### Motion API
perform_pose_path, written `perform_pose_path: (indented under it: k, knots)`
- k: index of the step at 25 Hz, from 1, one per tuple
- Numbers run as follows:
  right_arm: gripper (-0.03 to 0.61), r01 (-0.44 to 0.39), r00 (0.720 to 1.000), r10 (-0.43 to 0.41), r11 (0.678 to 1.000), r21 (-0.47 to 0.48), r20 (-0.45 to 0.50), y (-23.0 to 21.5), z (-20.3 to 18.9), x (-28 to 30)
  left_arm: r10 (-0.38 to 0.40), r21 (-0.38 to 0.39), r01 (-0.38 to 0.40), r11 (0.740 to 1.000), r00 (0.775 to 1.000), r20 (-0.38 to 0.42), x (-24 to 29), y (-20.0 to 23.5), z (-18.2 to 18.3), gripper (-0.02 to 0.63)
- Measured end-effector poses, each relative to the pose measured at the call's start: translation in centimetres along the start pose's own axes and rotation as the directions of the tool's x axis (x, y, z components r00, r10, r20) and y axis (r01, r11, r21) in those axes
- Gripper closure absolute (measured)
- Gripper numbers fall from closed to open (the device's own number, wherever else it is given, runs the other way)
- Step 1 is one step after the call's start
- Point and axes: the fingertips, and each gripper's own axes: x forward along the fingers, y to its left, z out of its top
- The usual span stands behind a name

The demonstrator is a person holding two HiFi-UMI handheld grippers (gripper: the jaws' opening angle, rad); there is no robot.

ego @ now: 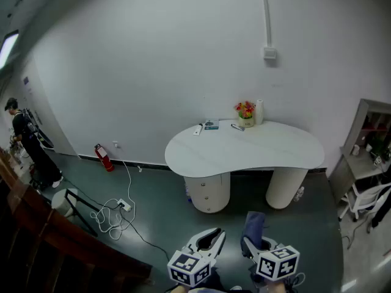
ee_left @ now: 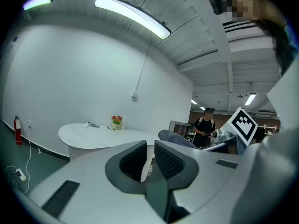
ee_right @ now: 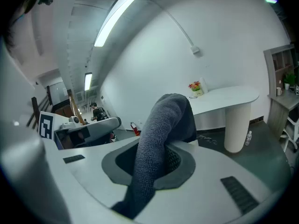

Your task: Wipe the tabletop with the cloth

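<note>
The white kidney-shaped table (ego: 244, 148) stands against the far wall, well ahead of both grippers. My right gripper (ego: 253, 244) is low in the head view and shut on a grey-blue cloth (ego: 254, 223). In the right gripper view the cloth (ee_right: 163, 125) sticks up between the jaws and droops over them, and the table (ee_right: 229, 97) lies beyond. My left gripper (ego: 209, 242) hangs beside the right one. Its jaws (ee_left: 149, 146) stand drawn together to a narrow slit with nothing between them. The table (ee_left: 88, 136) shows far off in that view too.
On the table's back edge are a flower pot (ego: 245, 112), a paper roll (ego: 259, 111) and small items (ego: 206, 126). A fire extinguisher (ego: 102, 157) and loose cables (ego: 116, 211) lie left on the floor. A shelf (ego: 366, 145) and a white chair (ego: 366, 203) stand right. A person (ego: 30, 145) is far left.
</note>
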Motion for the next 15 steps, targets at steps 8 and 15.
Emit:
perform_pose_path:
  k: [8, 15]
  knots:
    - [0.517, 0.013, 1.0, -0.013, 1.0, 0.028, 0.011, -1.6, 0.0, 0.4, -0.009, 0.019, 0.009, 1.0, 0.999, -0.039, 0.7, -0.2, -0.8, 0.566]
    - [0.517, 0.017, 1.0, -0.017, 1.0, 0.014, 0.015, -2.6, 1.4, 1.8, 0.001, 0.022, 0.0, 1.0, 0.999, -0.05, 2.4, 1.7, -0.3, 0.566]
